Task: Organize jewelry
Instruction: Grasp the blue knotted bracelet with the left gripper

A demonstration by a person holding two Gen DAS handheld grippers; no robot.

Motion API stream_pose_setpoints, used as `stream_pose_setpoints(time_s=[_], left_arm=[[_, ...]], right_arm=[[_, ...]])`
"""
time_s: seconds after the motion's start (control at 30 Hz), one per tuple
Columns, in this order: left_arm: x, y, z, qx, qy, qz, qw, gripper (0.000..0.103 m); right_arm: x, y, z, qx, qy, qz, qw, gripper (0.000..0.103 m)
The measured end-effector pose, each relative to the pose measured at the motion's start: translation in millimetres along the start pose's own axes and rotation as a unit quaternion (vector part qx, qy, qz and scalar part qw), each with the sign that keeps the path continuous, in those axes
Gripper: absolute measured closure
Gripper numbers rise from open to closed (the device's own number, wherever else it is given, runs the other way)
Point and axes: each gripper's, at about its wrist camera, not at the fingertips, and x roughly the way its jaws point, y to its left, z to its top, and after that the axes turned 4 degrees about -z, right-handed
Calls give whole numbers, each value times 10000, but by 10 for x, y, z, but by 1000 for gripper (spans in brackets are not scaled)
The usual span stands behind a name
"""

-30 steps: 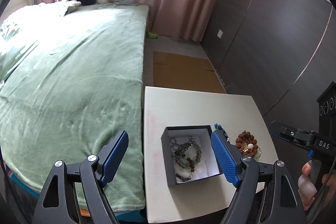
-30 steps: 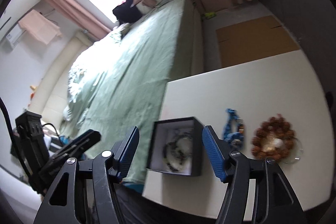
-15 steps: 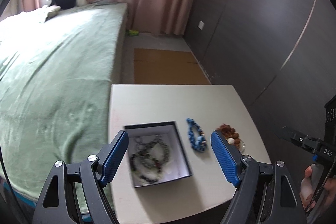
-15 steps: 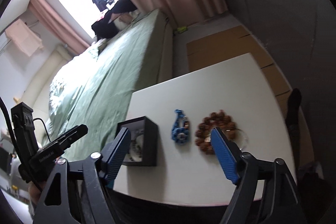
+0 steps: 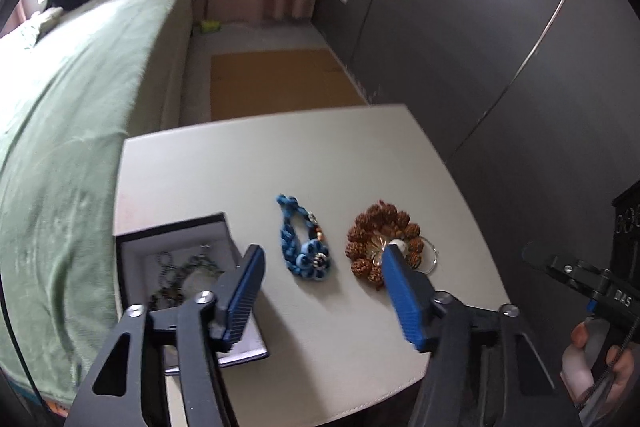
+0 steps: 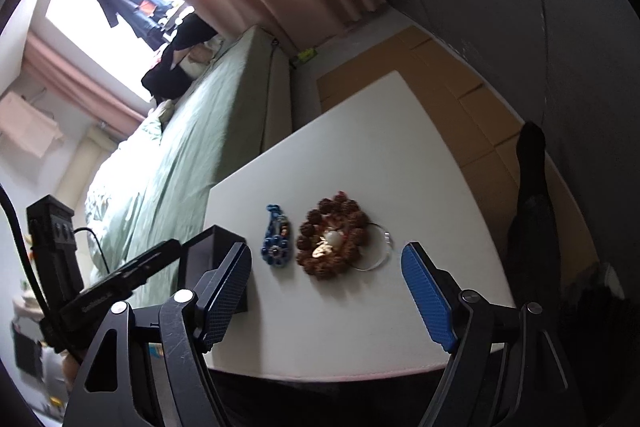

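Observation:
A black jewelry box [image 5: 176,251] with a white lining sits at the left of a white table [image 5: 280,163] and holds beaded bracelets [image 5: 180,275]. A blue braided bracelet [image 5: 304,239] lies to its right, then a brown bead bracelet [image 5: 380,243] with a thin clear ring. My left gripper [image 5: 320,287] is open and empty, hovering above the blue bracelet. My right gripper [image 6: 326,283] is open and empty, in front of the brown bracelet [image 6: 332,239]; the blue bracelet [image 6: 276,239] and box [image 6: 212,259] lie to its left.
A green-covered bed [image 5: 60,147] runs along the table's left side. Dark wall panels [image 5: 480,27] stand to the right, with cardboard [image 5: 276,83] on the floor beyond the table. A dark-socked foot [image 6: 532,163] rests by the table's right edge.
Both grippers swung right: the box slid to the left of each view and the blue and brown bracelets came between the fingers. Both stayed open.

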Motion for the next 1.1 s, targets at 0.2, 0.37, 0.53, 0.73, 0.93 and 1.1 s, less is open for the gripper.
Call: stream_pose_setpoints(time_s=[0.2, 0.37, 0.53, 0.73, 0.93, 1.1], left_arm=[[441, -86, 101, 98, 648, 384, 9971, 56], [732, -147, 151, 283, 1009, 737, 9918, 56], [921, -135, 163, 343, 1250, 1047, 9860, 56], [1097, -138, 144, 420, 1444, 1224, 9810, 58], [1256, -115, 71, 488, 1677, 1306, 9759, 61], [1196, -89, 94, 348, 1511, 1165, 9810, 79]], right_arm=[[66, -255, -12, 220, 46, 40, 9997, 24], [132, -417, -20, 359, 70, 63, 9993, 24], [210, -527, -38, 476, 138, 81, 9987, 24], [282, -558, -58, 542, 155, 148, 9983, 24], [353, -529, -72, 533, 215, 138, 9983, 24], [373, -508, -88, 542, 220, 159, 9982, 24]])
